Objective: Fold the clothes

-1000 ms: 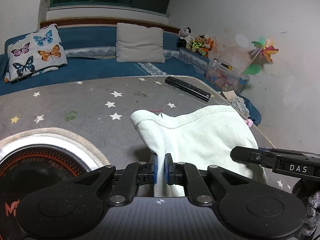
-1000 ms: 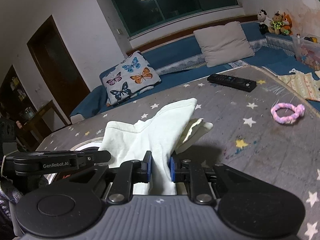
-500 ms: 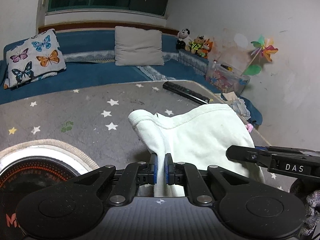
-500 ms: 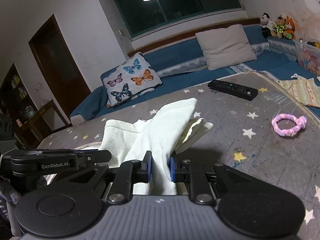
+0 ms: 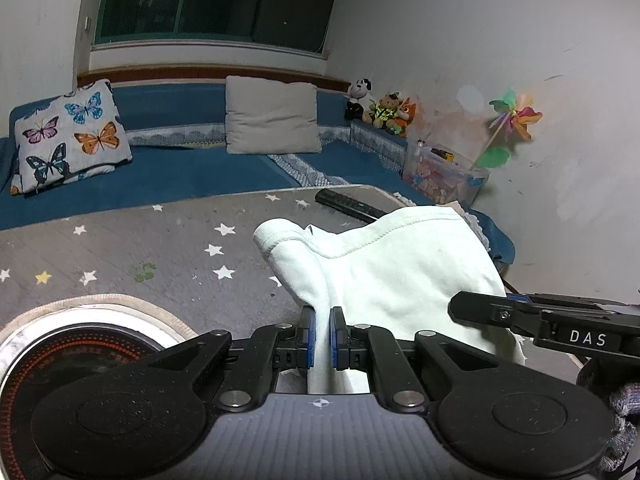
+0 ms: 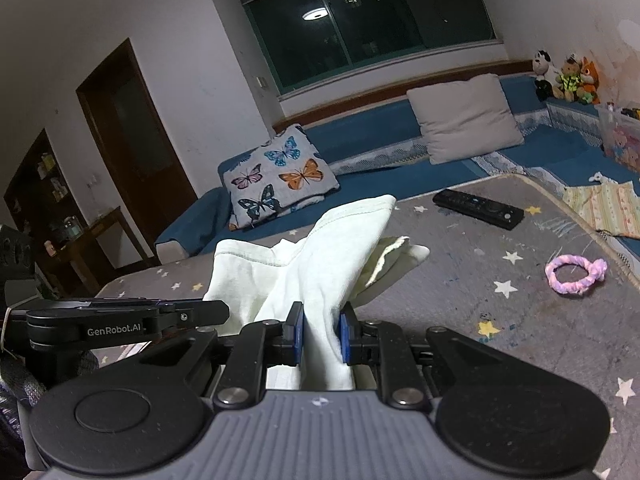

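Both grippers clamped on a pale garment [image 5: 404, 268] held up over the star-print mat [image 5: 160, 248]: L gripper [image 5: 320, 338] pinches a thin edge, R gripper [image 6: 322, 338] a thicker bunch. Risks, judged from here: thin L pinch could slip w/ any tug & drop that corner; hanging cloth may drag the remote [image 6: 478, 208] or catch the pink ring [image 6: 576, 276]; uneven grips could skew the fold

Pale garment [image 5: 400, 268]: soft matt cloth. Star mat [image 6: 520, 320]: matt, scuffed. Remote [image 6: 478, 209]: black plastic.
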Demonstrator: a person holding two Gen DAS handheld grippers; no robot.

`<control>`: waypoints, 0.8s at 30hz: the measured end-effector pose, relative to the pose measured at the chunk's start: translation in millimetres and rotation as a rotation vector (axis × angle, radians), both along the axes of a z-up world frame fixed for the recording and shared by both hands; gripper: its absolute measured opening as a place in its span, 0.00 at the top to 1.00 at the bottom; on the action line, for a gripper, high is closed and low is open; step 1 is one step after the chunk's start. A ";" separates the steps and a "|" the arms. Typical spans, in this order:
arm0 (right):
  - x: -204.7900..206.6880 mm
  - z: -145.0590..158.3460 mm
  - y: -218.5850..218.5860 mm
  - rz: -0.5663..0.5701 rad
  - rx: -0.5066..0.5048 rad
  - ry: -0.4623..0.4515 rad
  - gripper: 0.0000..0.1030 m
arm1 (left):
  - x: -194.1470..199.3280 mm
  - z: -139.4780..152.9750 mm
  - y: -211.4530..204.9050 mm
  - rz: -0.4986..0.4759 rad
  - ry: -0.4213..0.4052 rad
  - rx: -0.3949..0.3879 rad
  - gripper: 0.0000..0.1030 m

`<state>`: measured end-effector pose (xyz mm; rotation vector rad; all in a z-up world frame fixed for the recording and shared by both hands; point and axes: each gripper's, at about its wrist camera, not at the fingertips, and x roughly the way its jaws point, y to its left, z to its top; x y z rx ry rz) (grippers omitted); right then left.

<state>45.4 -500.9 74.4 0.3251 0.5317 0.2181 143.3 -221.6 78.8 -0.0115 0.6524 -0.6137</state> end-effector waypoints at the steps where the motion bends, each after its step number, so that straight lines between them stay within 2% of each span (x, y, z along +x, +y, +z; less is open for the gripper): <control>1: -1.4 1.1 1.1 0.002 0.002 -0.001 0.84 | -1.9 1.7 1.2 -0.001 -0.003 0.000 0.92; 8: 2.6 -4.3 4.5 0.008 0.009 0.028 0.84 | 0.5 -1.8 5.1 0.001 0.011 0.019 0.92; 18: 31.7 -46.6 -0.6 -0.027 0.003 0.139 0.84 | 27.2 -45.2 -6.9 0.019 0.096 0.085 0.92; 20: 36.3 -55.2 -2.2 -0.039 -0.006 0.157 0.83 | 33.0 -54.3 -8.9 0.023 0.112 0.094 0.92; 22: 40.6 -63.3 -4.0 -0.050 -0.018 0.176 0.76 | 37.8 -62.4 -7.5 0.032 0.125 0.107 0.89; 24: 42.9 -70.0 -7.7 -0.064 -0.023 0.195 0.75 | 41.4 -68.5 -3.7 0.043 0.134 0.119 0.87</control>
